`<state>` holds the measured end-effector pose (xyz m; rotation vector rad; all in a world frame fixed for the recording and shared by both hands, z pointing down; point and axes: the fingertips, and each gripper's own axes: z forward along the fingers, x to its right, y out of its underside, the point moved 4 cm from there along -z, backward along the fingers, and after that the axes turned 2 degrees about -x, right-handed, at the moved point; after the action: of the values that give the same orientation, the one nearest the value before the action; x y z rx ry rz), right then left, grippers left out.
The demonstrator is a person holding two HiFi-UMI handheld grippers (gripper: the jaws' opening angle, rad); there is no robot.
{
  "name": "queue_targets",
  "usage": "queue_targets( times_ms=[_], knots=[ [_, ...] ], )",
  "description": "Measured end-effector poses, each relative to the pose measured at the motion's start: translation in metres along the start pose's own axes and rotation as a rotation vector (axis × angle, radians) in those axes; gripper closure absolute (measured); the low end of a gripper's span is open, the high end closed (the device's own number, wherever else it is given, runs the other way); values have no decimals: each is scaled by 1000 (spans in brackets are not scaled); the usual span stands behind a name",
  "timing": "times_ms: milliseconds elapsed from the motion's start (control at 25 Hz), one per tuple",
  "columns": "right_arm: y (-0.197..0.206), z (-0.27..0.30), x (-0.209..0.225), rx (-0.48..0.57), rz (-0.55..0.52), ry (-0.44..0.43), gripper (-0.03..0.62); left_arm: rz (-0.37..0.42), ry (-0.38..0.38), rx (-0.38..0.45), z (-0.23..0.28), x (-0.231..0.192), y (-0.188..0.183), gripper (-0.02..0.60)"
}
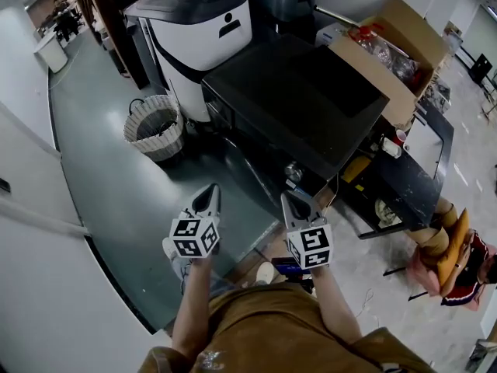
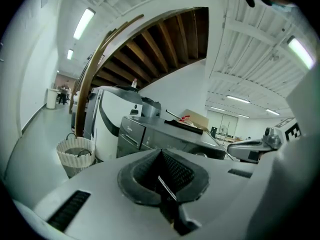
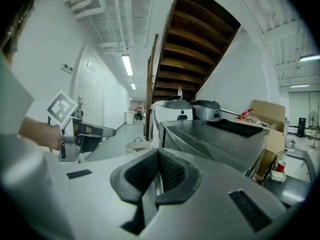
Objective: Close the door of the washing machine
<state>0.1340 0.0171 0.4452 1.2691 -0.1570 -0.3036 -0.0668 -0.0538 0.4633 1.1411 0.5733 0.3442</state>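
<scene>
Your left gripper's pads [image 2: 176, 172] are pressed flat together with nothing caught between them, so the left gripper [image 1: 208, 198] is clenched and empty. Same story on the other side: the right gripper [image 1: 298, 203] has its pads [image 3: 169, 170] closed on each other, nothing in the grip. Both grippers sit low in the centre of the head view, side by side but apart, noses aimed up the frame at the washing machine [image 1: 299, 92], marker cubes [image 1: 194, 237] toward you, your forearms [image 1: 190, 301] running off the bottom edge. Neither nose touches the machine. The washing machine is the dark, flat-topped box filling the middle of the head view, its front turned toward the lower left. That front is seen too steeply from here, so I can't tell you how the door sits. To its upper left stands a white appliance [image 1: 203, 33], and further left, on the grey-green floor [image 1: 101, 169], a woven basket [image 1: 154, 127]. At the upper right a cardboard box [image 1: 400, 49] sits at the machine's far corner. In the left gripper view a wooden staircase [image 2: 160, 44] rises above it all
</scene>
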Motion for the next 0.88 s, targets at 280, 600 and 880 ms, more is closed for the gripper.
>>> queue_targets(
  times_ms=[280, 600, 880],
  knots=[
    [-14, 3, -5, 25, -22, -1, 582, -1, -21, 57, -16, -7, -14, 557],
    [-20, 5, -14, 24, -35, -5, 582, 1, -20, 72, -24, -11, -20, 557],
    [-19, 5, -15, 18, -43, 3, 582, 0, -11, 69, -23, -10, -16, 557]
  ],
)
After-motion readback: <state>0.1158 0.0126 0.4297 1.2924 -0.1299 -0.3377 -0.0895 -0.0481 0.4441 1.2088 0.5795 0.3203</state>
